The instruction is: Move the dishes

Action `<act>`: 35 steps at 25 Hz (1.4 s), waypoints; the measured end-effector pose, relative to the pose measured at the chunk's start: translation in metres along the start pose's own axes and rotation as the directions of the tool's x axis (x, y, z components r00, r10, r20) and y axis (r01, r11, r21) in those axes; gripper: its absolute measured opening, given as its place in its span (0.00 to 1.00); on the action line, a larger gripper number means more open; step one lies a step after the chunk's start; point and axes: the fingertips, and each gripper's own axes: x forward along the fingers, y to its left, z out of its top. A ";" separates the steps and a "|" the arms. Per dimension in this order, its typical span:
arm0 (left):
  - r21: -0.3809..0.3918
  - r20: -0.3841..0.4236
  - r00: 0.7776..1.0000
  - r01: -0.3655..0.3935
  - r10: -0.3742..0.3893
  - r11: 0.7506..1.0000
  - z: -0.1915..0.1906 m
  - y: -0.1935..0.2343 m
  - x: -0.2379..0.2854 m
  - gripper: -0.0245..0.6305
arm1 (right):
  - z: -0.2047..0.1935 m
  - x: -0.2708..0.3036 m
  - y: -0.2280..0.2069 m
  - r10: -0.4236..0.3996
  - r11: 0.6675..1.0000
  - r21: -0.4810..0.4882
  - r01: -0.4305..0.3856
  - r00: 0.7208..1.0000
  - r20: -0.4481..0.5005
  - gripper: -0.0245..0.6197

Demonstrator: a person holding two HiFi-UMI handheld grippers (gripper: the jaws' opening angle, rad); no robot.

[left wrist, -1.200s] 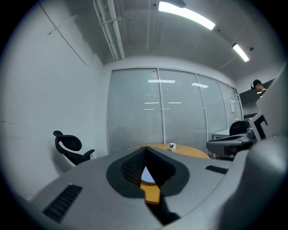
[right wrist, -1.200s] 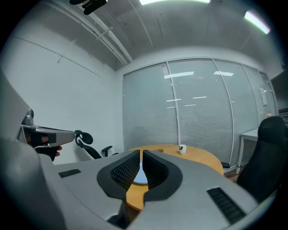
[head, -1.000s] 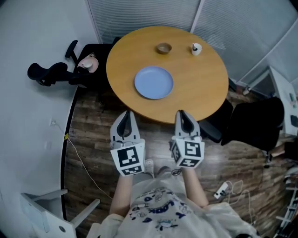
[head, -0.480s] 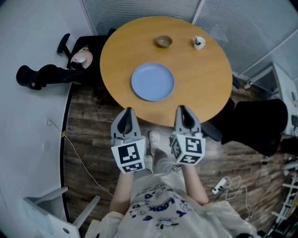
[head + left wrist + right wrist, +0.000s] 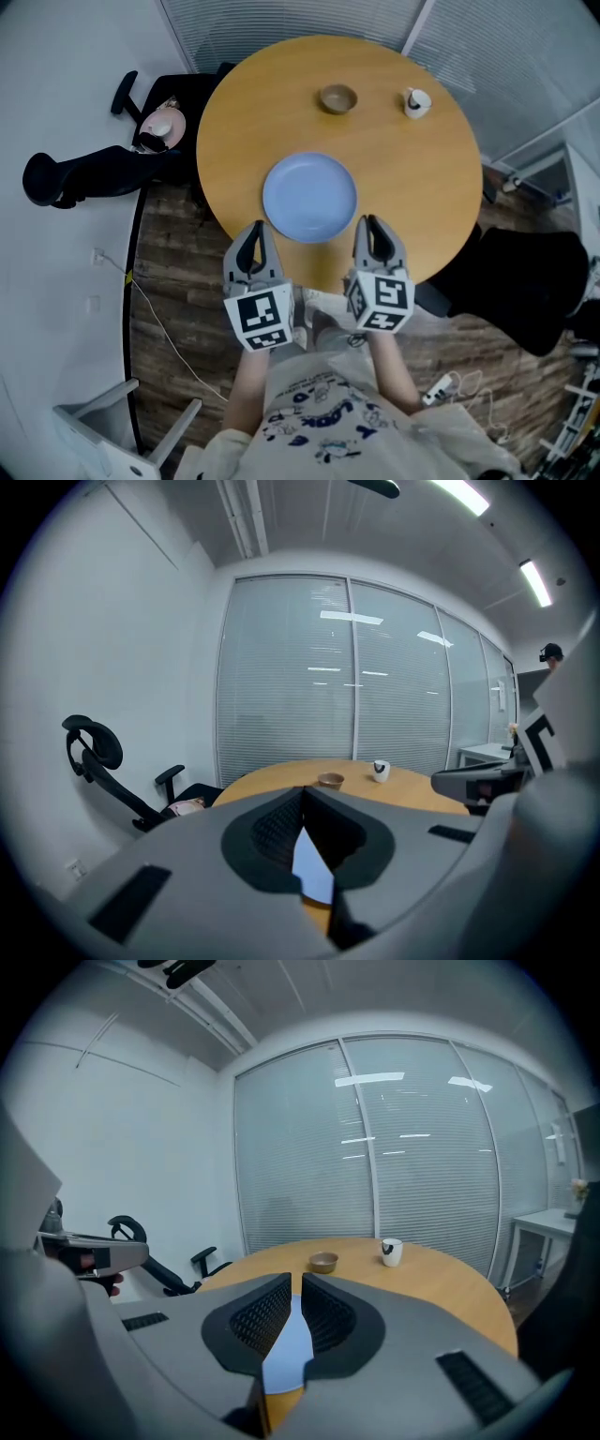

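A light blue plate (image 5: 309, 199) lies on the near half of a round wooden table (image 5: 412, 187). At the table's far side stand a small brown bowl (image 5: 337, 97) and a white cup (image 5: 416, 101). My left gripper (image 5: 254, 242) and right gripper (image 5: 373, 232) hover side by side at the table's near edge, just short of the plate. Both are shut and hold nothing. In the left gripper view the plate (image 5: 314, 869) shows below the left gripper (image 5: 303, 789), with the bowl (image 5: 330, 780) and cup (image 5: 380, 771) beyond. The right gripper view shows the right gripper (image 5: 301, 1279), plate (image 5: 286, 1344), bowl (image 5: 324, 1262) and cup (image 5: 391, 1252).
A black office chair (image 5: 75, 169) with a pink object (image 5: 161, 124) on it stands left of the table. Another black chair (image 5: 534, 281) is at the right. A white chair (image 5: 103, 431) is at the lower left. Cables (image 5: 441, 384) lie on the wood floor. Blinds line the far wall.
The table and plate have come nearer to both grippers, whose tips now reach the table's near edge. Both grippers stay shut and side by side.
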 end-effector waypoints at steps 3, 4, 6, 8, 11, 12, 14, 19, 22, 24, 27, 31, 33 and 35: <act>-0.016 -0.019 1.000 -0.005 0.004 1.000 0.000 0.002 0.021 0.04 | -0.001 0.023 -0.011 -0.004 1.000 0.002 0.004 1.000 -0.026 0.07; -0.026 -0.025 1.000 -0.006 0.005 1.000 -0.001 0.002 0.028 0.04 | -0.002 0.031 -0.015 -0.006 1.000 0.003 0.007 0.999 -0.037 0.07; -0.038 -0.042 0.999 -0.015 0.013 0.999 -0.004 0.004 0.041 0.04 | -0.006 0.045 -0.021 -0.007 1.000 0.008 0.008 0.998 -0.062 0.07; -0.044 -0.066 0.998 -0.026 0.023 0.999 -0.010 0.005 0.055 0.04 | -0.012 0.060 -0.027 -0.004 1.000 0.010 0.005 0.996 -0.090 0.07; -0.059 -0.106 0.994 -0.033 0.027 0.998 -0.019 0.006 0.073 0.04 | -0.022 0.078 -0.033 -0.001 1.000 0.002 0.002 0.992 -0.129 0.07; -0.069 -0.118 0.993 -0.032 0.023 0.997 -0.023 0.006 0.078 0.04 | -0.024 0.082 -0.035 -0.004 1.000 -0.002 0.003 0.990 -0.141 0.07; -0.088 -0.145 0.989 -0.036 0.023 0.995 -0.030 0.006 0.087 0.04 | -0.029 0.089 -0.038 -0.006 1.000 -0.009 0.004 0.987 -0.161 0.07; -0.089 -0.211 0.976 -0.075 0.055 0.993 -0.047 0.012 0.101 0.04 | -0.042 0.106 -0.042 0.006 1.000 -0.005 -0.008 0.978 -0.208 0.11; -0.086 -0.251 0.966 -0.086 0.061 0.993 -0.059 0.017 0.107 0.04 | -0.051 0.113 -0.043 0.014 1.000 0.000 -0.014 0.972 -0.235 0.14; -0.085 -0.280 0.958 -0.092 0.065 0.992 -0.068 0.020 0.111 0.04 | -0.057 0.118 -0.044 0.012 1.000 0.000 -0.012 0.967 -0.254 0.15; -0.086 -0.323 0.944 -0.091 0.059 0.992 -0.084 0.023 0.116 0.04 | -0.068 0.122 -0.047 0.005 1.000 -0.002 -0.006 0.958 -0.287 0.16; -0.099 -0.372 0.928 -0.075 0.033 0.992 -0.103 0.030 0.124 0.04 | -0.087 0.127 -0.049 -0.015 1.000 -0.004 0.015 0.942 -0.336 0.17; -0.117 -0.395 0.919 -0.061 0.010 0.991 -0.112 0.030 0.129 0.07 | -0.095 0.128 -0.054 -0.033 0.999 -0.003 0.035 0.933 -0.359 0.17; -0.132 -0.423 0.906 -0.045 -0.015 0.990 -0.122 0.029 0.132 0.10 | -0.103 0.129 -0.058 -0.052 0.998 -0.003 0.055 0.924 -0.380 0.17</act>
